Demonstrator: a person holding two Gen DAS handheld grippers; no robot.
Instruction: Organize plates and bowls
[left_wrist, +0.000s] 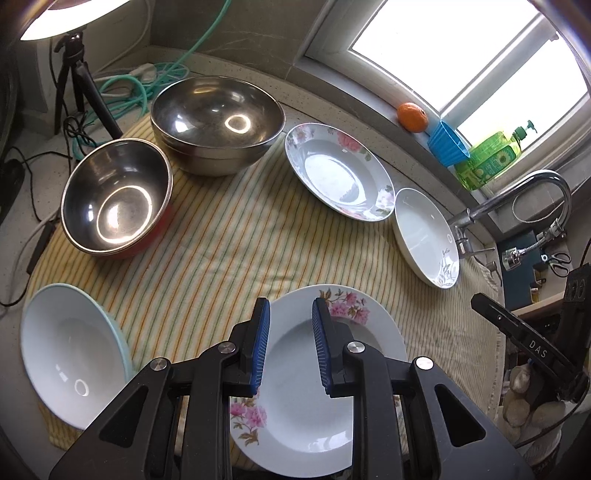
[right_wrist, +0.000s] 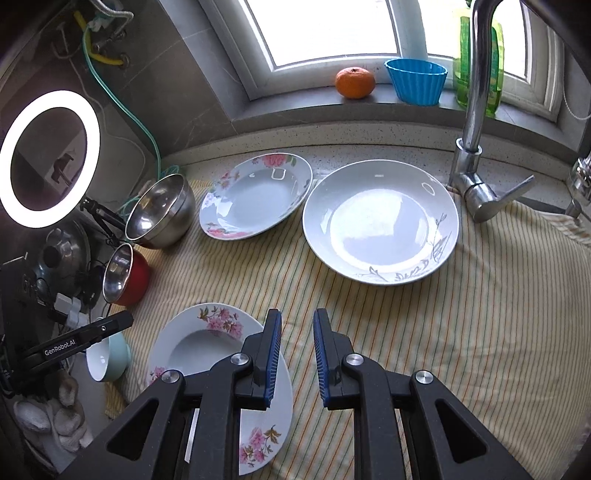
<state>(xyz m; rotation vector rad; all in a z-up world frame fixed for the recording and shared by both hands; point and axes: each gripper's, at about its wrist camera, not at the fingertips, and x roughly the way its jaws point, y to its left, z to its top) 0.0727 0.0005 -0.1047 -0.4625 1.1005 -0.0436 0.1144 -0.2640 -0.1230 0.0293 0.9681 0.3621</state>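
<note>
Both grippers, left gripper (left_wrist: 291, 314) and right gripper (right_wrist: 297, 325), are hanging narrowly parted, gripping nothing. The pink-flowered white plate (left_wrist: 306, 398) is lying at the striped yellow cloth's (left_wrist: 207, 266) near edge.

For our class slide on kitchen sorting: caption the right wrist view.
Empty right claw above a striped cloth holding three plates and steel bowls.

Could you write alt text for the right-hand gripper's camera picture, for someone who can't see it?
The right gripper, jaws slightly apart and holding nothing, hovers over a striped cloth between a pink-flowered plate and a white plate with grey leaves. Behind stand another floral plate, two steel bowls and a tap.
</note>
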